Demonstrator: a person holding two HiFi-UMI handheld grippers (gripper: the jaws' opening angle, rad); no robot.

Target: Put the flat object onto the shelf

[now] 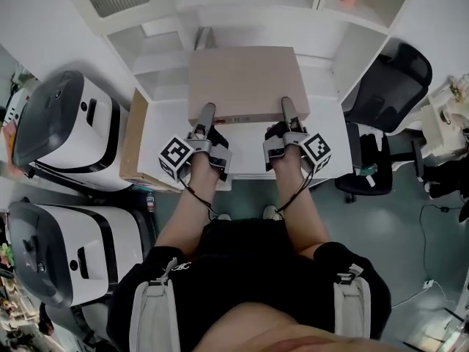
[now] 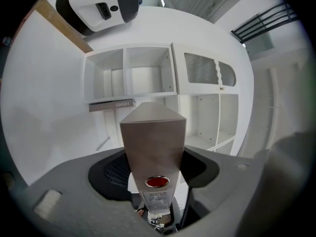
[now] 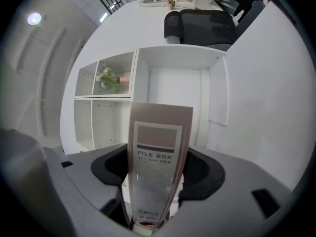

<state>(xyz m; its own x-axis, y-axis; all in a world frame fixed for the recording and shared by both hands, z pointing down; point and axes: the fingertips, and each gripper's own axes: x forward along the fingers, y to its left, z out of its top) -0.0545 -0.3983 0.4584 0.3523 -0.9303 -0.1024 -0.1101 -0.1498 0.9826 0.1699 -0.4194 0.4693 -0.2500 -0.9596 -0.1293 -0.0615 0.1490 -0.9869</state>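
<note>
Standing at the bottom of the head view, a person in dark clothes reaches both bare forearms forward, with a tool in each hand. The left gripper (image 1: 208, 109) and the right gripper (image 1: 289, 103) each carry a cube with square markers, and both point away from the body. Between them they hold the file box (image 1: 248, 79), a flat taupe case lying level with its broad face up, gripped at its near edge. The left gripper's fingers (image 1: 207, 116) are set fairly wide and pressed against the top and bottom of the box. In the left gripper view the box fills the gap, with a red round mark (image 2: 157, 182) on its near end. The right gripper's fingers (image 1: 289, 112) clamp the box the same way, and the right gripper view shows a label reading "FILE BOX" on the spine.

The box is in front of the white shelf (image 1: 326, 86), whose open compartments lie just beyond its far edge. Whether it rests on any board cannot be told. One compartment at the left of the right gripper view holds flowers (image 3: 109, 78). To the person's left stand two white machines (image 1: 69, 127) with dark lids and a brown board (image 1: 135, 141). A black office chair (image 1: 388, 79) is to the right.
</note>
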